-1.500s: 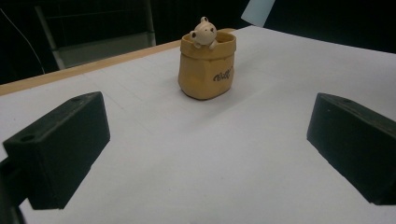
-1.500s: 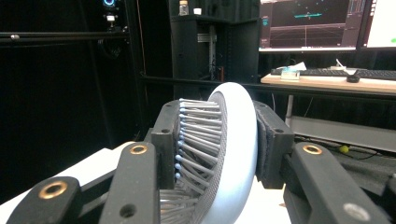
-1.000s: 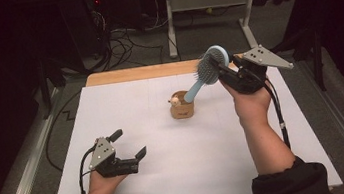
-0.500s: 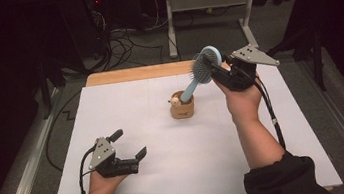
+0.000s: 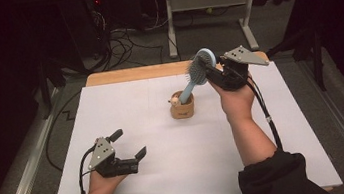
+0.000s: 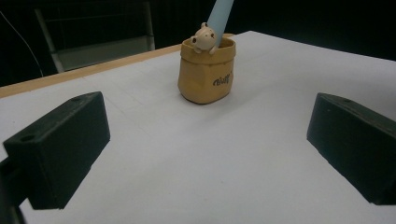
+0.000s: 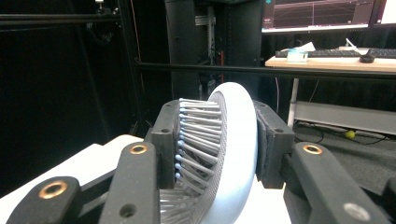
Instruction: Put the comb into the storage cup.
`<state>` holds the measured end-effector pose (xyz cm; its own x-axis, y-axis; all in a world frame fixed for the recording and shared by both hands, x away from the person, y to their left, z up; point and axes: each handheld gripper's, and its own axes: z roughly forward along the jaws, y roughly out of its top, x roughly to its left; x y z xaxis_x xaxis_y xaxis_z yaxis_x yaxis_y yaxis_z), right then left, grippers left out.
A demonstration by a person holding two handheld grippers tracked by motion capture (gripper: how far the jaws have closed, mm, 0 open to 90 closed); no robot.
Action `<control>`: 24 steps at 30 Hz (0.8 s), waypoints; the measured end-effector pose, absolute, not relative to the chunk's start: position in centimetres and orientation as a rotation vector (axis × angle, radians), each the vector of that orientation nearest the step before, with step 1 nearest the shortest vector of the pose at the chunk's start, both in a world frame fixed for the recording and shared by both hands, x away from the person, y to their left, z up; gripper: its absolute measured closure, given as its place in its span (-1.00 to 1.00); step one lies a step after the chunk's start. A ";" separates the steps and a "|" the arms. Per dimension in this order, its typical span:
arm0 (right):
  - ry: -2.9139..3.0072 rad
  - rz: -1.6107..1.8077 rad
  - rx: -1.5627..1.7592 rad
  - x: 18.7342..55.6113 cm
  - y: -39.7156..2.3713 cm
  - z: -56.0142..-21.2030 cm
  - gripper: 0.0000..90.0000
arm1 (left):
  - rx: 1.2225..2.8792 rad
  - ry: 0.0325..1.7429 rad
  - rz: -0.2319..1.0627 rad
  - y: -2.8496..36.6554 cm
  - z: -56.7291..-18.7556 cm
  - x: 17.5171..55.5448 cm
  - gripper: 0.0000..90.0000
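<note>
The right gripper (image 5: 211,73) clamps the oval head of a pale blue hairbrush (image 5: 199,65) with grey bristles, whose handle slants down into a small tan sack-shaped ceramic pot (image 5: 182,108) bearing a cream bear figure (image 6: 203,37), standing toward the far middle of the white table (image 5: 171,183). At near left, the left gripper (image 5: 130,144) rests well apart from the pot, jaws spread wide on nothing. Since a second ago, the brush head has shifted left and lower; the left gripper has not moved.
</note>
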<state>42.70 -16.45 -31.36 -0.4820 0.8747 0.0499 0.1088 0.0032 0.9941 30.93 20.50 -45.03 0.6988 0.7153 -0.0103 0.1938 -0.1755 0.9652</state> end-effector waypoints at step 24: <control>1.692 1.506 1.021 43.7 -14.2 -33.3 0.34 | 1.714 0.735 0.544 20.5 -45.1 30.9 -1.00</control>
